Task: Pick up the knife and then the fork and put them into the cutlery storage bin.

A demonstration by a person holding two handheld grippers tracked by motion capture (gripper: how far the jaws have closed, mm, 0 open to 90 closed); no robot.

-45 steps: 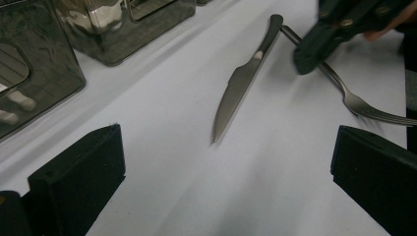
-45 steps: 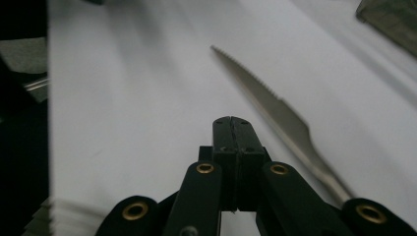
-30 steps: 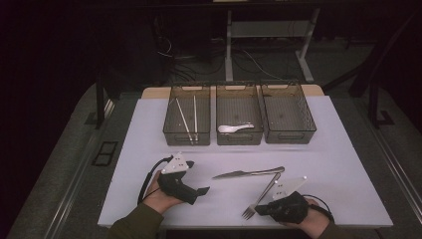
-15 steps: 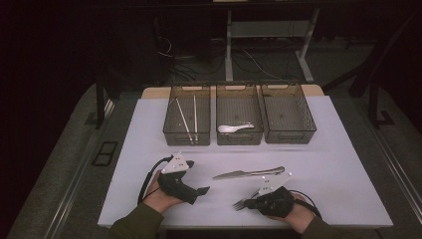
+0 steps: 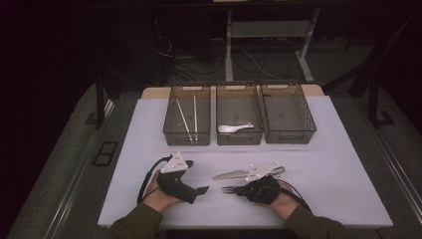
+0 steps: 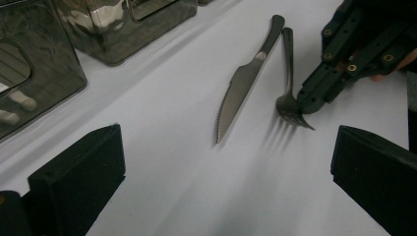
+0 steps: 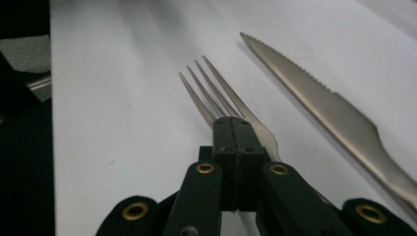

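Fork [image 7: 223,101] lay on the white table [image 5: 348,169], just beside the knife [image 6: 241,93], well short of the three bins [image 5: 239,122]. Right gripper [image 5: 238,189] had shifted left along the handle since a second earlier; its jaws met at the fork's neck, though a firm pinch could not be confirmed. Pick-up looked imminent. Left gripper [image 5: 203,189] rested apart, jaws wide, empty.

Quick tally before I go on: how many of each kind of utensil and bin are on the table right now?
Forks: 1, fork
Knives: 1, serrated knife
Spoons: 1, white spoon in the middle bin
Chopsticks: 2, chopsticks in the left bin
Bins: 3, the third being the right bin
Total: 8
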